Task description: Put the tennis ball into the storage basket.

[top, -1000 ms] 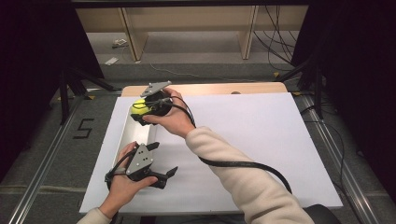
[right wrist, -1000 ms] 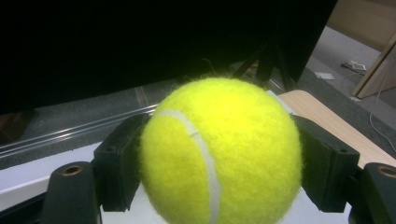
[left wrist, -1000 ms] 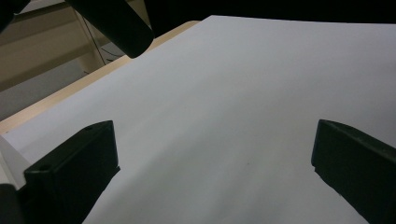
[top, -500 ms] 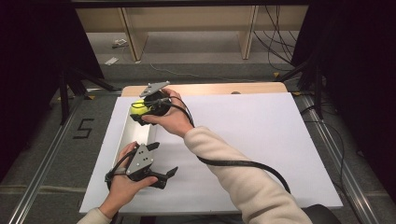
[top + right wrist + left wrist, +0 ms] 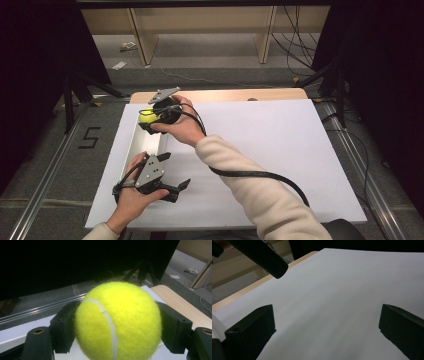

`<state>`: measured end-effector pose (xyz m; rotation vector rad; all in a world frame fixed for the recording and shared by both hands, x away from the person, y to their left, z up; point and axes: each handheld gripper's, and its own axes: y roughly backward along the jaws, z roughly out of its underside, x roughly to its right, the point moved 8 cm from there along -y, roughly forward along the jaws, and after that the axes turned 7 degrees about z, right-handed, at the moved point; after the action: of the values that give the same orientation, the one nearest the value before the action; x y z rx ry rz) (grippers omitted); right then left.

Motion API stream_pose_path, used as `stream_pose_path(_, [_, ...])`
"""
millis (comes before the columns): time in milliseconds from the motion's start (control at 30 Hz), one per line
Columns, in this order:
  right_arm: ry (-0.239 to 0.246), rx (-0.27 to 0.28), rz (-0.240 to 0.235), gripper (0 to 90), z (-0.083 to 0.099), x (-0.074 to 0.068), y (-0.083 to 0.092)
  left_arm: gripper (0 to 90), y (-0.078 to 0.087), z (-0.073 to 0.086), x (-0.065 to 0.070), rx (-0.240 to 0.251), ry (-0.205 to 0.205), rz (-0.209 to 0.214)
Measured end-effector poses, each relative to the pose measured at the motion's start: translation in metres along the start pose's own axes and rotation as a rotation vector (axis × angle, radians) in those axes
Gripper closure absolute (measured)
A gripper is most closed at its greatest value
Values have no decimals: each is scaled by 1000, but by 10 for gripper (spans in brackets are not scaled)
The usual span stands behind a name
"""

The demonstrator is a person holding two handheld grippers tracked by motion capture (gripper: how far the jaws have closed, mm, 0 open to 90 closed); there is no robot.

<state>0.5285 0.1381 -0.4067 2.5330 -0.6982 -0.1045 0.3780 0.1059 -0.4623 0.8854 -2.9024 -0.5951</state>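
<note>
— So, right gripper (image 5: 148,120)?
— Clamped on a yellow tennis ball (image 5: 117,321); one black jaw presses each side of it. The ball (image 5: 146,117) sits at the tip, held up above the far left part of the white sheet (image 5: 280,150).
— What's under it?
— A white box (image 5: 145,142) lies just below and toward the person, on the sheet.
— Left gripper (image 5: 172,190)?
— Jaws spread wide, nothing between them, just bare sheet ahead (image 5: 332,302). It's low over the near left area, held in the left hand (image 5: 132,197), well apart from the ball.
— Anything else?
— Black cable (image 5: 250,174) trails from the right gripper along the cream sleeve (image 5: 260,200).
</note>
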Motion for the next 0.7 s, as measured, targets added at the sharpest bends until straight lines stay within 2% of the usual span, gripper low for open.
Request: stream_pose_path(700, [9,-10,-8,261,-1,-1,-9,1,0,0,0,-1,0,3])
